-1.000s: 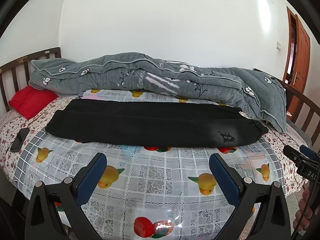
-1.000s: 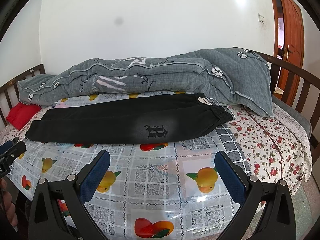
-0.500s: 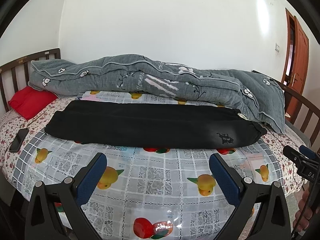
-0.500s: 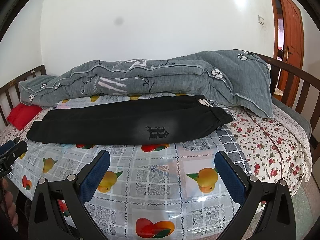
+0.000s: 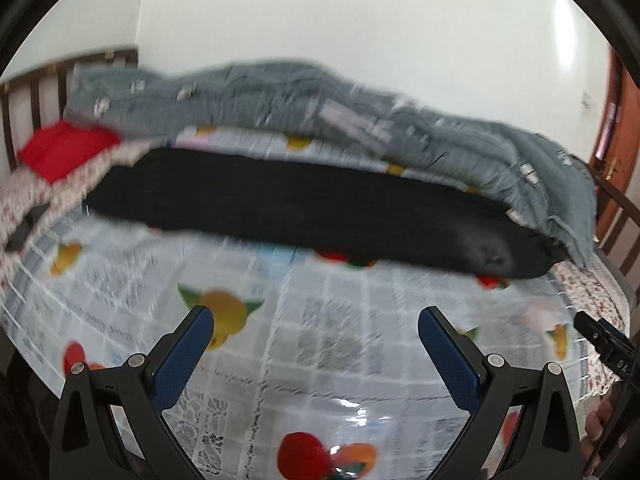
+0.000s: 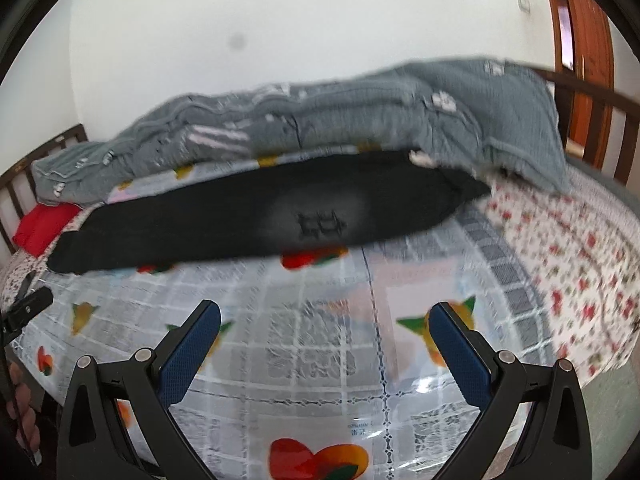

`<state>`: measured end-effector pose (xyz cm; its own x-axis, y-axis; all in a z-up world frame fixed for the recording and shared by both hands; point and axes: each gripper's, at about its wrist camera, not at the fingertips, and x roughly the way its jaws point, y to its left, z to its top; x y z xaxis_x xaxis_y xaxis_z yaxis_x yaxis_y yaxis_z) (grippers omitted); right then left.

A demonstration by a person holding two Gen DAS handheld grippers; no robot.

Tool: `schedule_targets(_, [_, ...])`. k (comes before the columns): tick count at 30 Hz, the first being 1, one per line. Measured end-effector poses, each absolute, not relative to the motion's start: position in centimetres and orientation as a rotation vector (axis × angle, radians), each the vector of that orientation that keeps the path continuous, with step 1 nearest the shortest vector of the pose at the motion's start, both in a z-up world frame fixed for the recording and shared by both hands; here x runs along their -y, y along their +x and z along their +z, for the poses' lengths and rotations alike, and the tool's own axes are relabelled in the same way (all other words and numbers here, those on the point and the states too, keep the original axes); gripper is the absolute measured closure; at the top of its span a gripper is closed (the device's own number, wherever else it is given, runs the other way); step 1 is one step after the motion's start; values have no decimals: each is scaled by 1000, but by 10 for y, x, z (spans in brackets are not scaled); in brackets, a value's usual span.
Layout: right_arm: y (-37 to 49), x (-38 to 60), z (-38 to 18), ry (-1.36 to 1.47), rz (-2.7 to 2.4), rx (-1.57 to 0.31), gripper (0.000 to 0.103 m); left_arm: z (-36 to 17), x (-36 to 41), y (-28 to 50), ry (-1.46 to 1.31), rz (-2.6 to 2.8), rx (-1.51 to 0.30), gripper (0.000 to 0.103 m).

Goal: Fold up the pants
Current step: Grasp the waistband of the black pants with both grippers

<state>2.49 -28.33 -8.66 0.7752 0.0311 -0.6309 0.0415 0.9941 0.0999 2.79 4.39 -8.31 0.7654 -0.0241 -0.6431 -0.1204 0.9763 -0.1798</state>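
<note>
Black pants [image 5: 304,208] lie flat across the bed, folded lengthwise, with the waistband at the right end and the leg cuffs at the left. They also show in the right wrist view [image 6: 256,216], with a pale patch and a dark logo [image 6: 322,224] near the waist. My left gripper [image 5: 316,326] is open and empty above the fruit-print cover, short of the pants. My right gripper [image 6: 324,318] is open and empty, also short of the pants. Both views are blurred by motion.
A grey quilt [image 5: 320,112] lies bunched along the wall behind the pants. A red pillow [image 5: 64,148] sits at the left by the wooden headboard [image 5: 36,84]. A dark phone [image 5: 20,232] lies near the left edge. A wooden door [image 6: 588,40] stands at the right.
Both grippers have moved forward toward the bed, so the pants look larger. Both views are now tilted and blurred. The pants have not moved and both grippers stay open.
</note>
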Motion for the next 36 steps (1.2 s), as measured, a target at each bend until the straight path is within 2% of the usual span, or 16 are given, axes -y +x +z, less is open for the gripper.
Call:
schedule_targets(1, [31, 286, -96, 121, -7, -706, 7, -94, -51, 32, -233, 60, -718, 5])
schedule_targets(3, [44, 291, -115, 141, 29, -779, 12, -114, -66, 40, -262, 57, -759, 6])
schedule_targets(6, [59, 300, -134, 168, 20, -813, 13, -135, -95, 51, -328, 50, -795, 8])
schedule_targets(8, [65, 307, -140, 181, 3, -805, 13, -147, -118, 57, -412, 26, -806, 19])
schedule_targets(13, [92, 328, -145, 249, 42, -822, 17, -161, -164, 68, -539, 37, -757, 21])
schedule_targets(14, [96, 331, -146, 248, 27, -819, 19, -162, -172, 73, -548, 46, -750, 21])
schedule_targets(15, [101, 333, -147, 247, 4, -810, 27, -163, -176, 78, -554, 49, -750, 21])
schedule_targets(16, [107, 335, -149, 247, -13, -805, 30, -164, -182, 83, -563, 50, -754, 21])
schedule_targets(22, [143, 343, -155, 236, -43, -805, 31, -167, -204, 117, -597, 39, -747, 21])
schedule_targets(25, [164, 348, -158, 276, -23, -838, 30, -170, -214, 137, -619, 50, -738, 25])
schedule_targets(27, [176, 352, -159, 326, -3, -833, 30, -176, -227, 152, -688, 55, -729, 30])
schedule_targets(30, [199, 354, -163, 374, 34, -856, 30, -185, -248, 166, -783, 70, -715, 47])
schedule_targets(32, [211, 353, -165, 389, 33, -865, 30, -192, -263, 176, -844, 83, -731, 73])
schedule_targets(34, [221, 355, -167, 425, 28, -869, 31, -204, -278, 183, -941, 71, -748, 87])
schedule_targets(35, [225, 357, -168, 447, 31, -869, 33, -212, -288, 187, -1005, 53, -760, 91])
schedule_targets(36, [229, 359, -168, 471, 33, -872, 41, -217, -293, 188, -1041, 33, -767, 92])
